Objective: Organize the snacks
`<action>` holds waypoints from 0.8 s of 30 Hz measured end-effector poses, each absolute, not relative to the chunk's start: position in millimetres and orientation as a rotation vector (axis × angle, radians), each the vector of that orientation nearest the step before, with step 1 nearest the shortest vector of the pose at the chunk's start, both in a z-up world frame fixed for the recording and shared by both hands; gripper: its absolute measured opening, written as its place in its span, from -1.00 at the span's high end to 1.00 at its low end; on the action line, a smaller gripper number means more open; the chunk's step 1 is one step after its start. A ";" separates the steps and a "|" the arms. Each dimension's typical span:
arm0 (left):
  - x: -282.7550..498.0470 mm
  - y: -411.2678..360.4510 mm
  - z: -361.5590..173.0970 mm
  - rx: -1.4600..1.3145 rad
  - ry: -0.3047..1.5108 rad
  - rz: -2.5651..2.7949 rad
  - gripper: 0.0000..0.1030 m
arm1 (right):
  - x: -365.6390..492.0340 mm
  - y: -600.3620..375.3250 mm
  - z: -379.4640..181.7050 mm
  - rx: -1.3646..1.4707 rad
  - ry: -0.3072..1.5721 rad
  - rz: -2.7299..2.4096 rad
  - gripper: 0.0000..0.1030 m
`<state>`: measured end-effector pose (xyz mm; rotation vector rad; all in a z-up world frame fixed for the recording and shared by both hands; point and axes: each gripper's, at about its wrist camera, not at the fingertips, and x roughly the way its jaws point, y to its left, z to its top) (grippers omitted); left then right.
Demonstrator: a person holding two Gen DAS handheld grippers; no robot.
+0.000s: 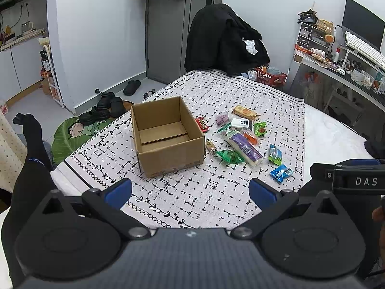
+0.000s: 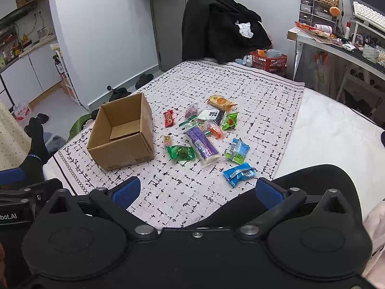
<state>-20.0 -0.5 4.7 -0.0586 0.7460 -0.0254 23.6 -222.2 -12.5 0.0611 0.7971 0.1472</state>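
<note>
Brown cardboard forms the open box point(image 1: 166, 134), which stands empty on a patterned cloth point(image 1: 192, 192) spread over a bed. To the right of the box, the snacks are scattered in a loose group on the same cloth: a long purple packet point(image 2: 201, 144), a green wrapper point(image 2: 181, 152) just beside it, a red bar point(image 2: 168, 118) near the box wall, an orange-printed packet point(image 2: 220, 102) at the far end, and two blue packets, of which the nearer blue packet point(image 2: 238, 174) lies closest to the right claw. Nothing has been placed in the box, so the task is judged to be at its very start.

The left claw point(image 1: 190, 190) is held above the near edge of the cloth with its blue pads spread wide and nothing between them. The right claw point(image 2: 196, 190) is likewise spread wide and empty, hovering short of the snacks, with a dark-clothed knee point(image 2: 312, 183) of the person beneath its right side.

The step in hand is judged to be the approach to a first snack. The next move calls for one claw to be lowered over a single packet, probably the nearer blue packet, with the pads set astride its narrow width, then pressed together, lifted and carried over the box rim. The thin, slippery wrappers may slide or crumple, so a low, centred grip is advised.
</note>
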 end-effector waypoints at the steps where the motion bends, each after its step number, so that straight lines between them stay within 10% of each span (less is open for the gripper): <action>1: -20.0 -0.6 4.8 -0.058 0.745 -0.025 -1.00 | 23.7 -222.1 -12.6 0.061 0.798 0.146 -1.00; 24: -17.5 1.9 4.4 -0.065 0.755 -0.016 -1.00 | 26.6 -222.7 -17.3 0.055 0.804 0.145 -1.00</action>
